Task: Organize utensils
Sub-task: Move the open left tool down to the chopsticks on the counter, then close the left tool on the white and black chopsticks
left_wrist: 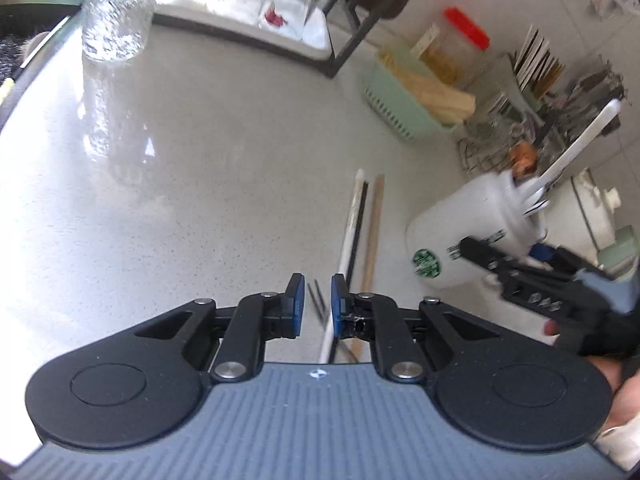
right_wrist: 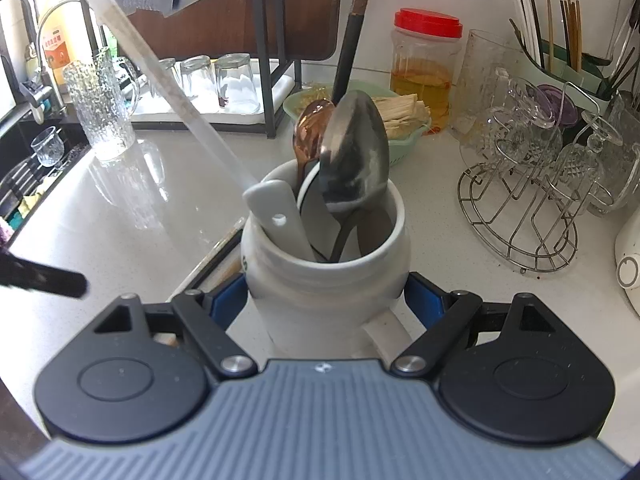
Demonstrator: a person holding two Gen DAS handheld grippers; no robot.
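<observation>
My right gripper [right_wrist: 326, 300] is shut on a white mug [right_wrist: 320, 280] that holds several utensils: a large grey spoon [right_wrist: 356, 160], a copper spoon [right_wrist: 312, 132], a white ladle handle [right_wrist: 276, 212] and a long white chopstick [right_wrist: 160, 76]. In the left wrist view the mug [left_wrist: 468, 232] is at the right with the right gripper [left_wrist: 532, 272] on it. My left gripper [left_wrist: 316, 304] hovers low over the counter, its jaws slightly apart and empty. Loose chopsticks lie beside it: a white one [left_wrist: 352, 224], a wooden one [left_wrist: 374, 224] and thin dark ones [left_wrist: 316, 296].
A ribbed glass pitcher [left_wrist: 116, 12] stands far left by the sink. A green basket [left_wrist: 404, 92] of wooden sticks, a red-lidded jar [right_wrist: 426, 68], a wire rack of glass cups [right_wrist: 532, 184] and a chopstick holder [right_wrist: 560, 52] stand at the back right. A tray with upturned glasses [right_wrist: 216, 80] stands behind.
</observation>
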